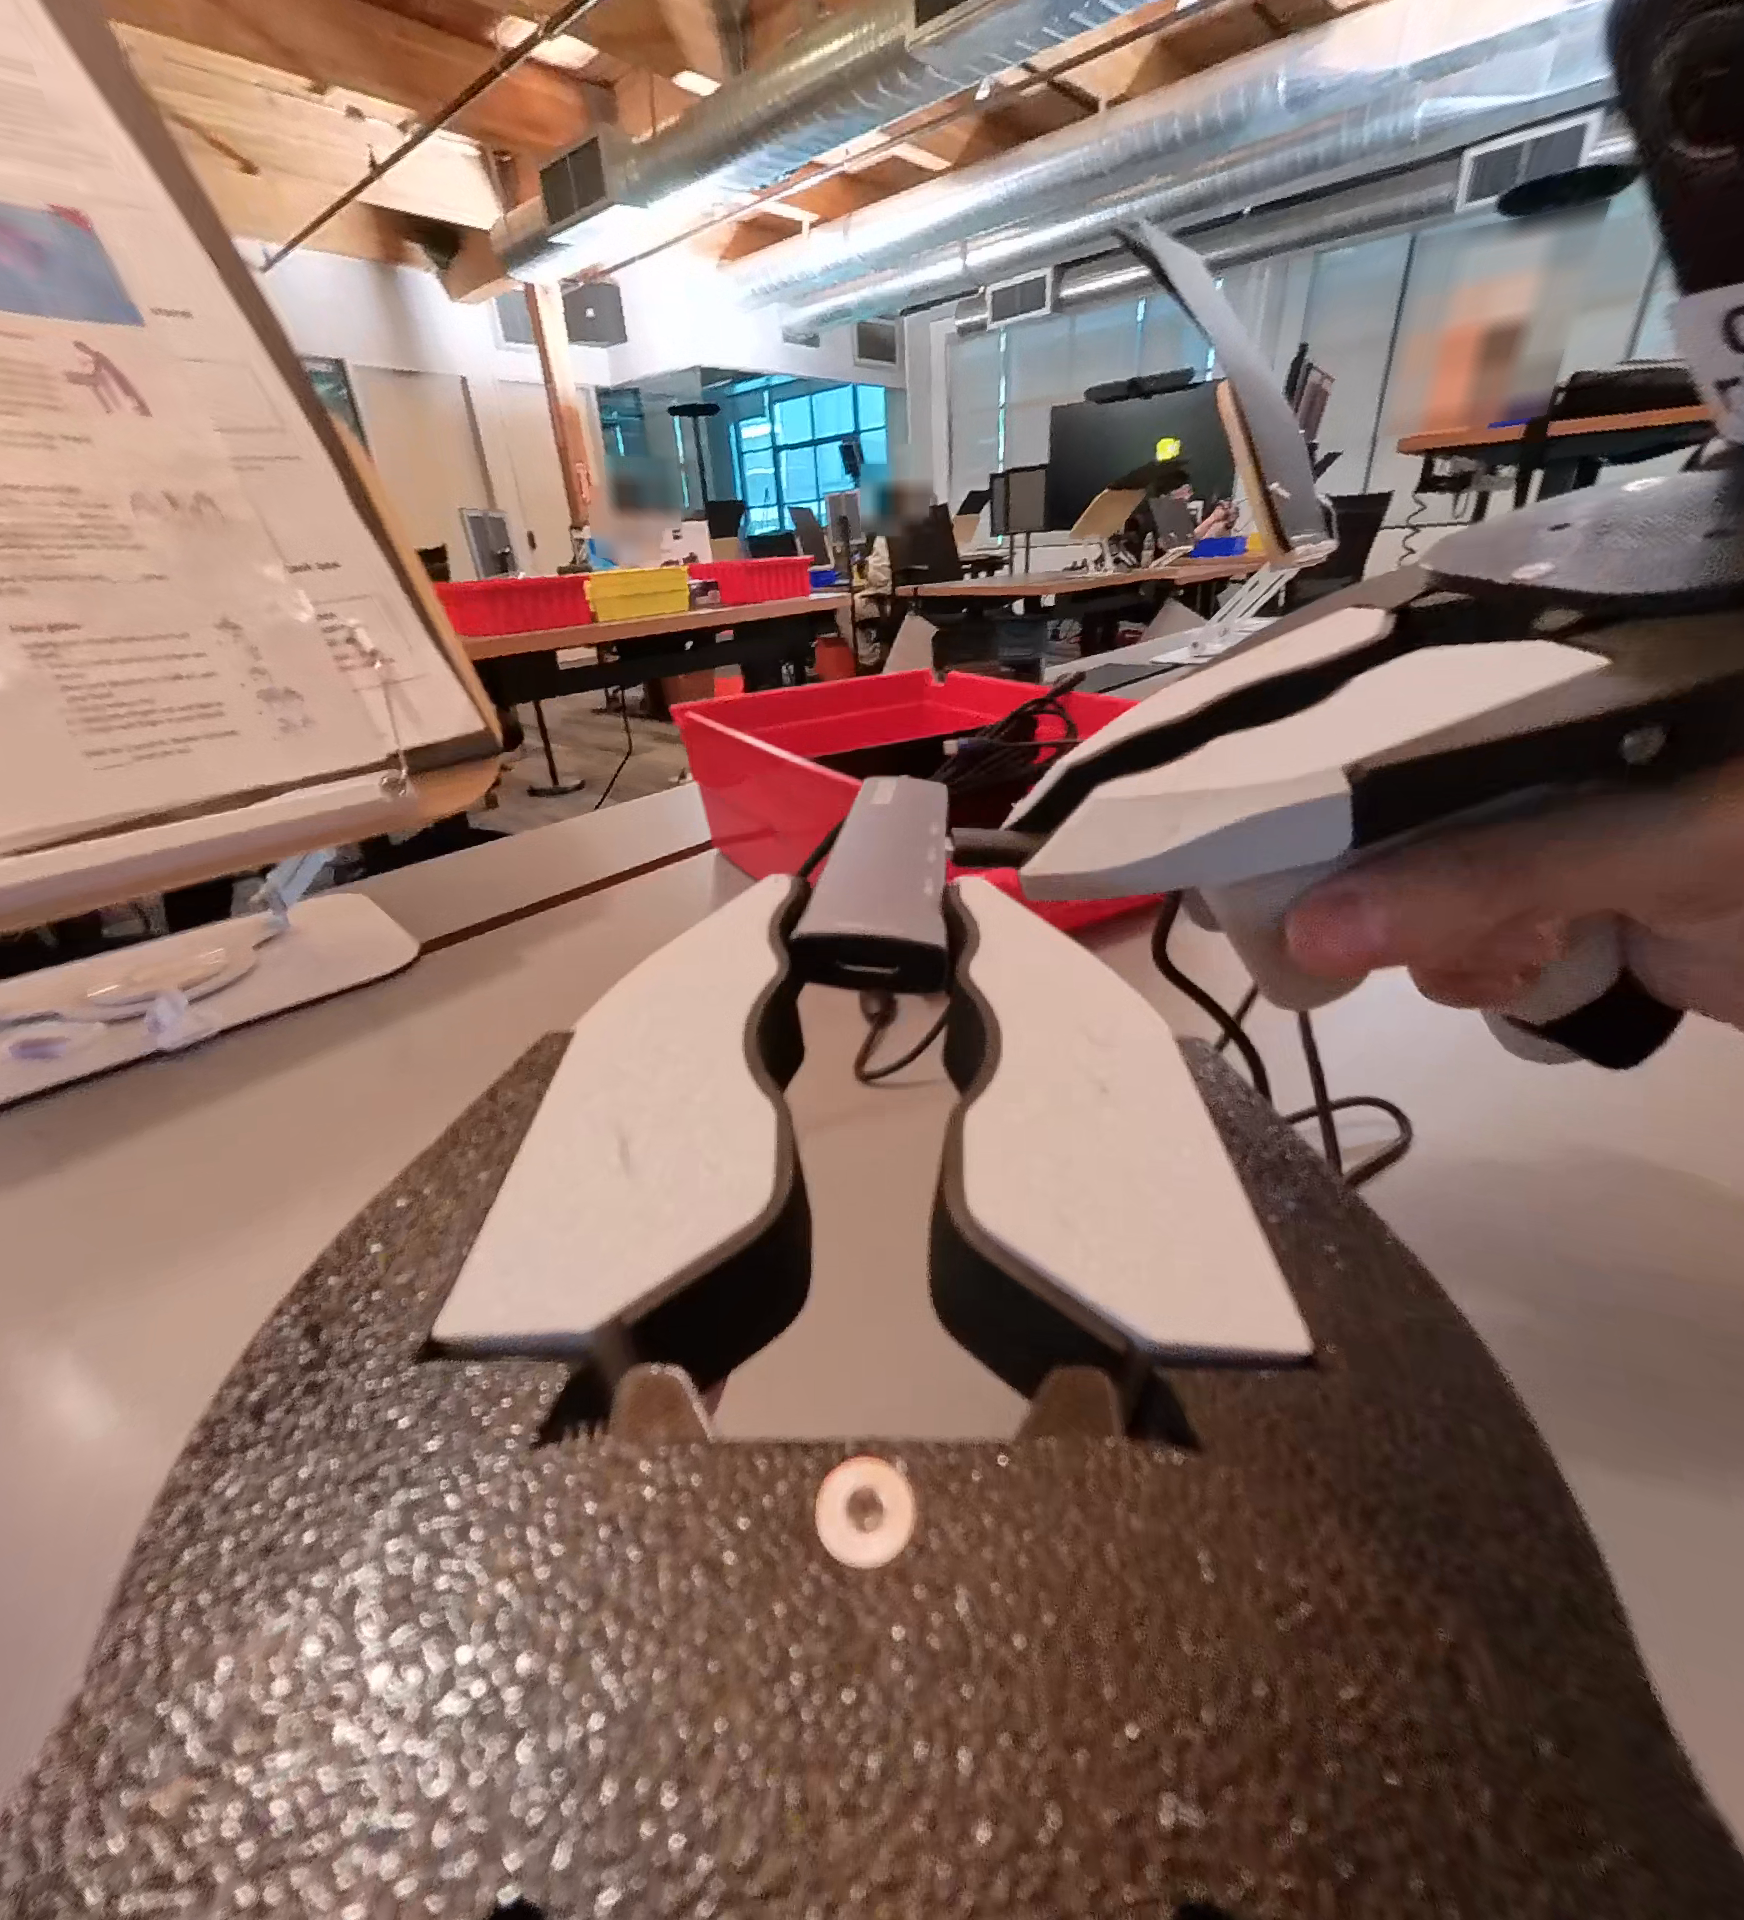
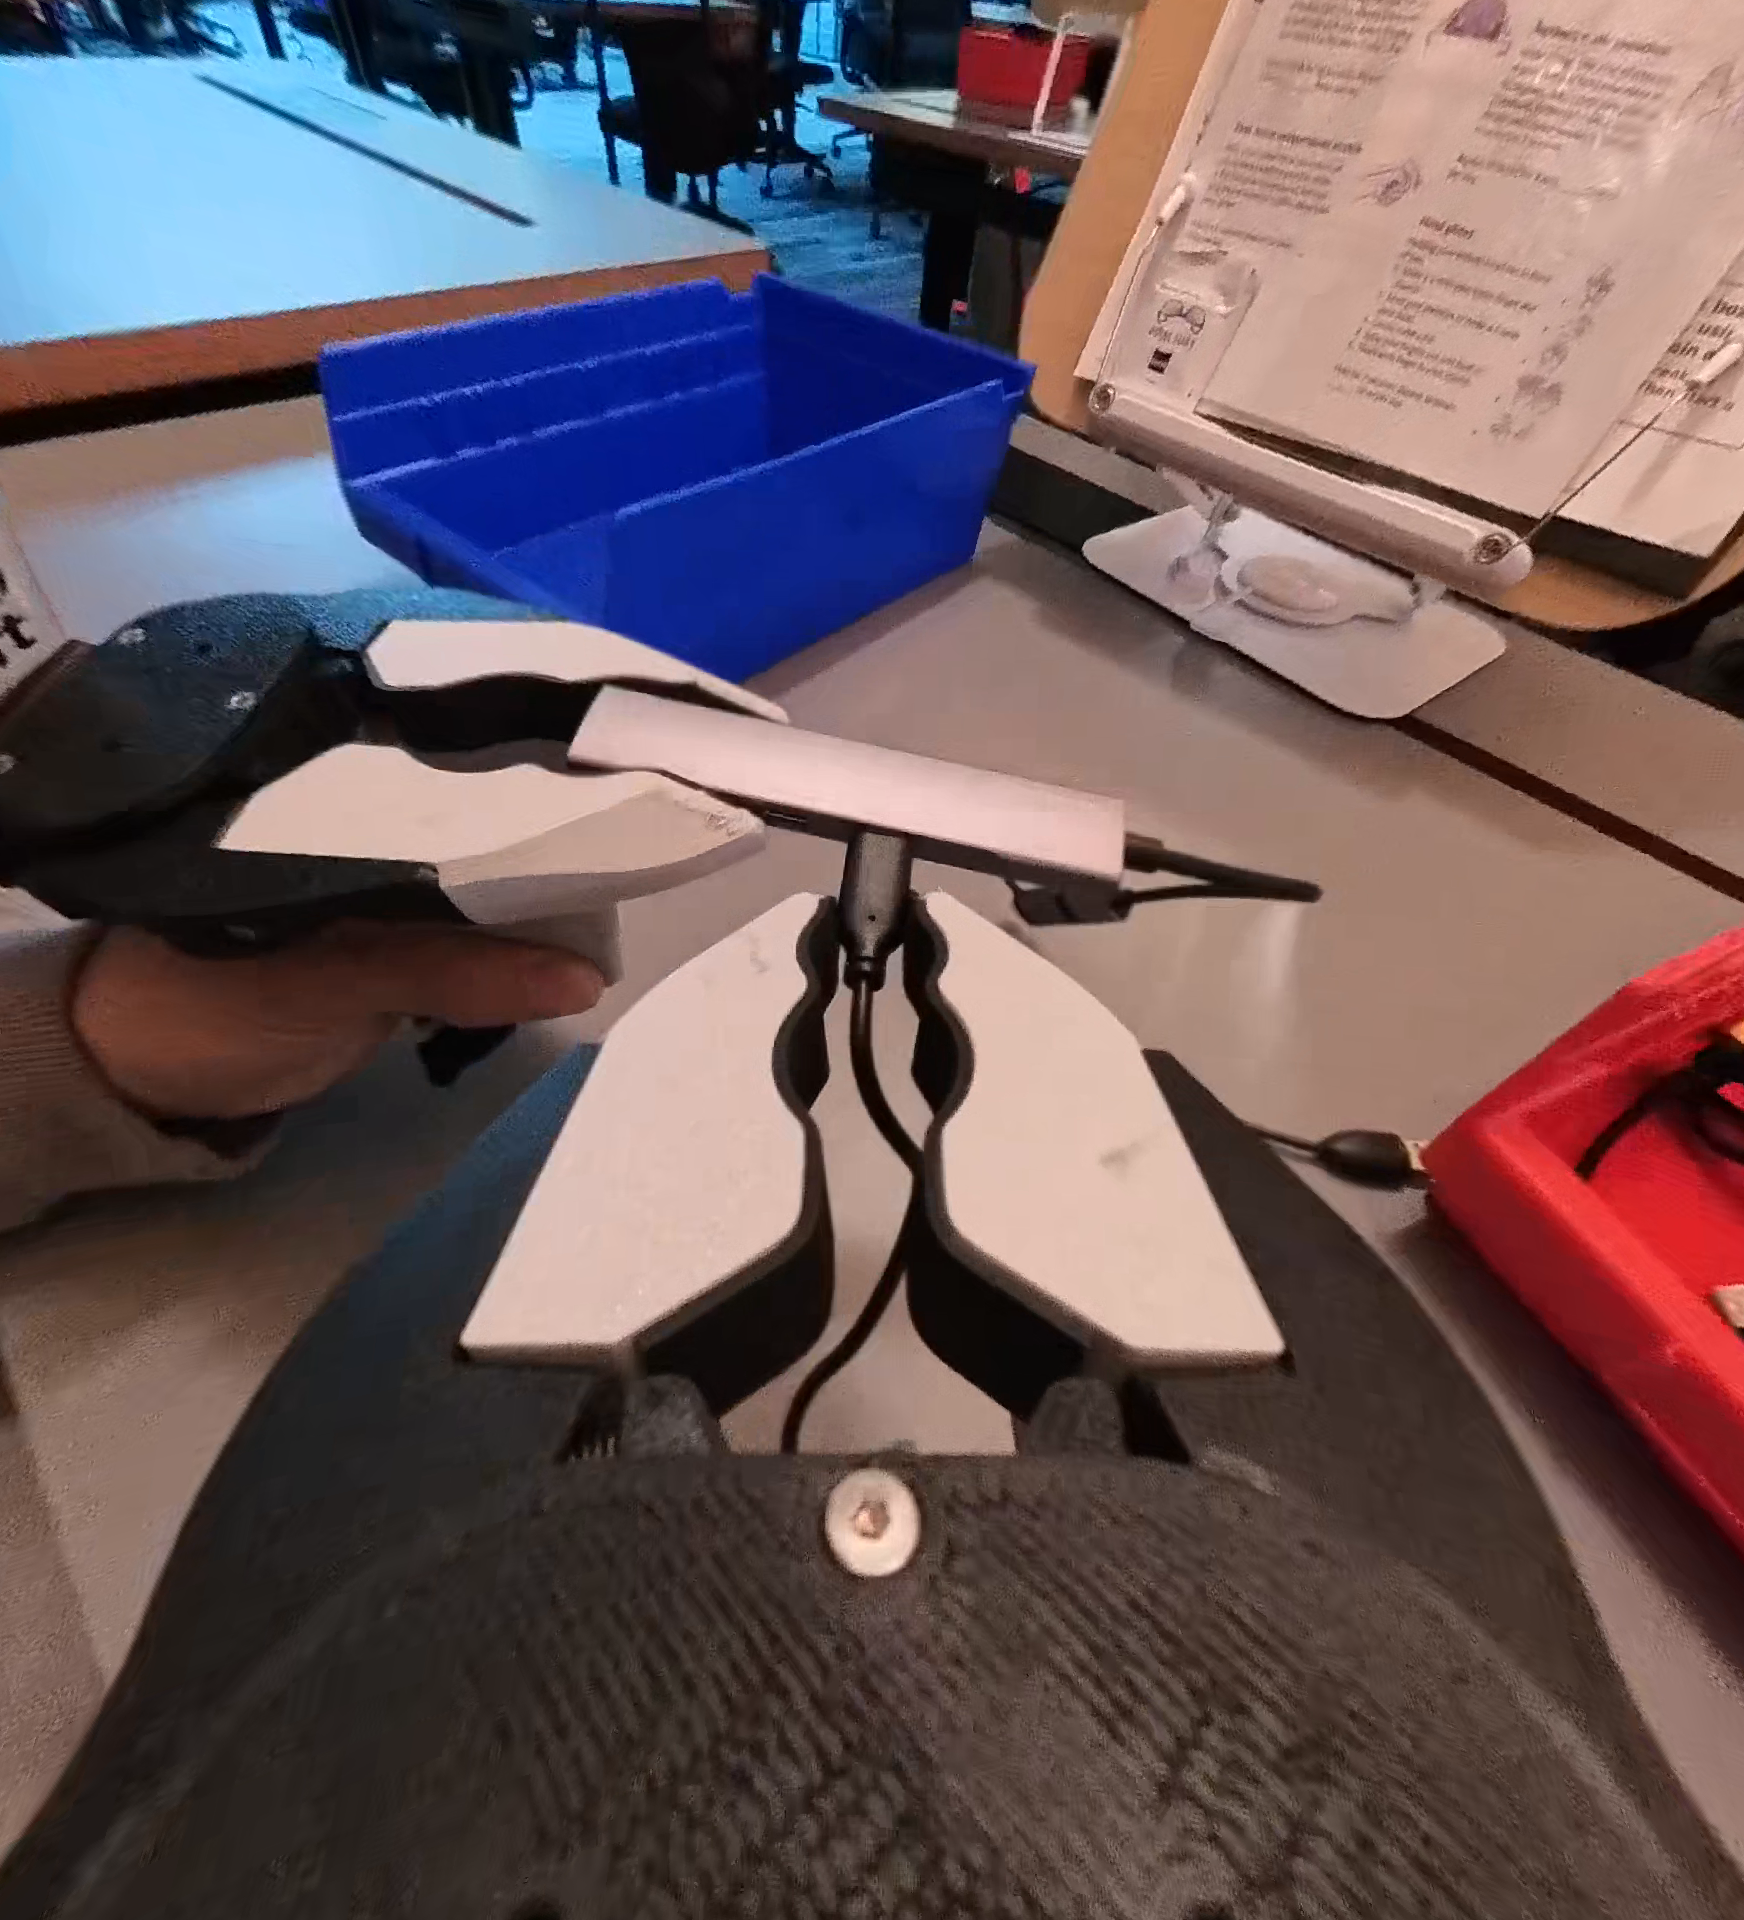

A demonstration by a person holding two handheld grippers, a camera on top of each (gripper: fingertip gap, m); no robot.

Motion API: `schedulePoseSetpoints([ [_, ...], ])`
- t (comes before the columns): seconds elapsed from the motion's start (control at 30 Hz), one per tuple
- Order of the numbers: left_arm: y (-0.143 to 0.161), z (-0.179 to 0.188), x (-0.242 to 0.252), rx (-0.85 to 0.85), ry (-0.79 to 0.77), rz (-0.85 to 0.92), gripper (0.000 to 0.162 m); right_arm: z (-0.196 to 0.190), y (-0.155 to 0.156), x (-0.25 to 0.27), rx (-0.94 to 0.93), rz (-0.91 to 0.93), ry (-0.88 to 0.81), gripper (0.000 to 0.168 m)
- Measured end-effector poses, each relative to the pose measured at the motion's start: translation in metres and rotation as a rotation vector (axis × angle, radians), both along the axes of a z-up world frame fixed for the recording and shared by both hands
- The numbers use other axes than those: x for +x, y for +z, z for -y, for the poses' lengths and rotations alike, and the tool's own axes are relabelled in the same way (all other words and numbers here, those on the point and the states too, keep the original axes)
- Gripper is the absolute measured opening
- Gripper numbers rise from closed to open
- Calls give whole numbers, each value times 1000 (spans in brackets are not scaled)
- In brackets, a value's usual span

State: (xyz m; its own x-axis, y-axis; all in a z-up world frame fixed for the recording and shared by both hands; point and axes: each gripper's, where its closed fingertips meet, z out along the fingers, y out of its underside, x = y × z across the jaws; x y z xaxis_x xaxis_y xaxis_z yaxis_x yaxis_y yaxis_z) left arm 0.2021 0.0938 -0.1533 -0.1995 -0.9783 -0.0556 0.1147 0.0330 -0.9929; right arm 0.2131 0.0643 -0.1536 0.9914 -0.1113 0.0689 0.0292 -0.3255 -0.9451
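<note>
My left gripper (image 1: 870, 914) is shut on the near end of a slim grey hub (image 1: 880, 862) and holds it above the table. In the right wrist view the hub (image 2: 909, 795) juts out level from the left gripper (image 2: 743, 769). My right gripper (image 2: 873, 935) is shut on a black cable plug (image 2: 873, 899) that meets the hub's near side. Its cable (image 2: 873, 1143) runs back between my fingers. In the left wrist view the right gripper (image 1: 1039, 831) comes in from the right against the hub's side. More cables leave the hub's far end (image 2: 1221, 883).
A red bin (image 1: 806, 758) with black cables stands behind the hub; it shows at the right wrist view's right edge (image 2: 1574, 1278). A blue bin (image 2: 681, 468) stands beyond the left gripper. A document stand (image 2: 1367, 312) with papers sits at the back. Loose cable (image 1: 1304, 1081) lies on the grey table (image 2: 1263, 748). Less than 4 cm separates the two grippers' tips.
</note>
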Motion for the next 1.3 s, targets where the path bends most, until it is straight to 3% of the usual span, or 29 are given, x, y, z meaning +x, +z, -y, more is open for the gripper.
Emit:
schedulePoseSetpoints([
  [0.17,11,16,-3,31,-22,24,24,15,7,-7,-87,24,0,13],
  [0.23,15,-25,-4,-42,147,36,23,29,-5,-24,-213,14,95,12],
  [0.3,21,-66,-10,-134,171,39,23,47,-9,-13,-249,34,-5,12],
  [0.37,28,-78,-18,-133,170,80,23,59,1,5,-181,19,-100,12],
  [0.53,30,-52,-13,-40,90,70,23,68,64,43,100,1,-201,12],
  [0.6,28,-51,-13,-45,80,66,23,63,38,44,-70,-72,-90,12],
  [0.73,27,-55,-13,-98,62,62,23,53,-28,74,-281,-94,-117,12],
  [0.8,26,-56,-13,-94,62,55,23,50,-48,91,-356,47,-171,12],
  [0.87,26,-56,-13,-88,63,58,23,46,-68,95,-426,62,-167,13],
  [1.17,27,-48,-13,-97,19,63,23,37,-108,99,-479,-93,-160,33],
  [1.3,24,-44,-11,-98,8,53,23,40,-107,91,-505,-91,-142,67],
])
